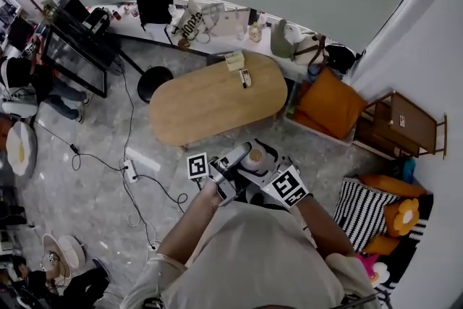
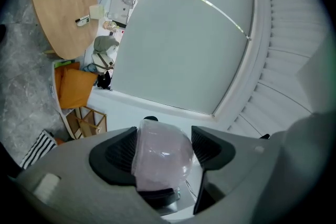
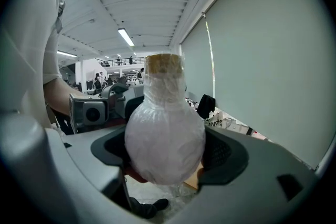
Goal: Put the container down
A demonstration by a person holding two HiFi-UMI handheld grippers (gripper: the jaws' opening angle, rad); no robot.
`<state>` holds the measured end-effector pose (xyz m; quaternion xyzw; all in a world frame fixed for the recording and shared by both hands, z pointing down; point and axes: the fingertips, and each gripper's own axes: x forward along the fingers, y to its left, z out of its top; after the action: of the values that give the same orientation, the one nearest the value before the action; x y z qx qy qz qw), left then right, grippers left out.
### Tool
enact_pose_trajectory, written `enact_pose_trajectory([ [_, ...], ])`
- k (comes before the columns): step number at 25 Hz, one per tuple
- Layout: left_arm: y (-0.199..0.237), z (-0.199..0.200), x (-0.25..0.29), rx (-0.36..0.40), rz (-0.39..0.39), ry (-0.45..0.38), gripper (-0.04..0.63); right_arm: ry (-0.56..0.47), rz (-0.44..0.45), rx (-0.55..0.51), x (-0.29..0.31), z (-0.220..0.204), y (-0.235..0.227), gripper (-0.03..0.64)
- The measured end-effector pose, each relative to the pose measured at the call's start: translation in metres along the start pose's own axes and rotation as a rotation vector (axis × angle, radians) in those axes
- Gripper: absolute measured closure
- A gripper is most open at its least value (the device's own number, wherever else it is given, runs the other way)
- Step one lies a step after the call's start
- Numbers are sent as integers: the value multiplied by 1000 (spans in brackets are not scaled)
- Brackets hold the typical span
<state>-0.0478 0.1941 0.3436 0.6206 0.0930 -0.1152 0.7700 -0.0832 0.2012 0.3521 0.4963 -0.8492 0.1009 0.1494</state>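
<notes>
The container is a round-bellied bottle wrapped in clear film, with a cork-coloured top. I hold it in the air close to my chest, well above the floor and short of the oval wooden table. My left gripper is shut on it from the left, and the film-covered bulb fills the gap between its dark pads. My right gripper is shut on it from the right, around the bottle's belly with the neck and top standing upright above the jaws.
On the table's far end lie a small yellowish box and a remote. A black stool and floor cables are at the left. An orange cushion, wooden rack and striped cushion are at the right.
</notes>
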Motion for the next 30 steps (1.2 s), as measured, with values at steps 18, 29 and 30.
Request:
enact_pose_trajectory([
  [18, 31, 208, 40, -73, 62, 106, 268, 75, -28, 50, 166, -3, -137, 225],
  [29, 79, 268, 49, -134, 61, 67, 268, 113, 63, 120, 213, -40, -181, 225],
  [30, 84, 274, 50, -135, 67, 61, 268, 113, 76, 130, 217, -44, -186, 225],
])
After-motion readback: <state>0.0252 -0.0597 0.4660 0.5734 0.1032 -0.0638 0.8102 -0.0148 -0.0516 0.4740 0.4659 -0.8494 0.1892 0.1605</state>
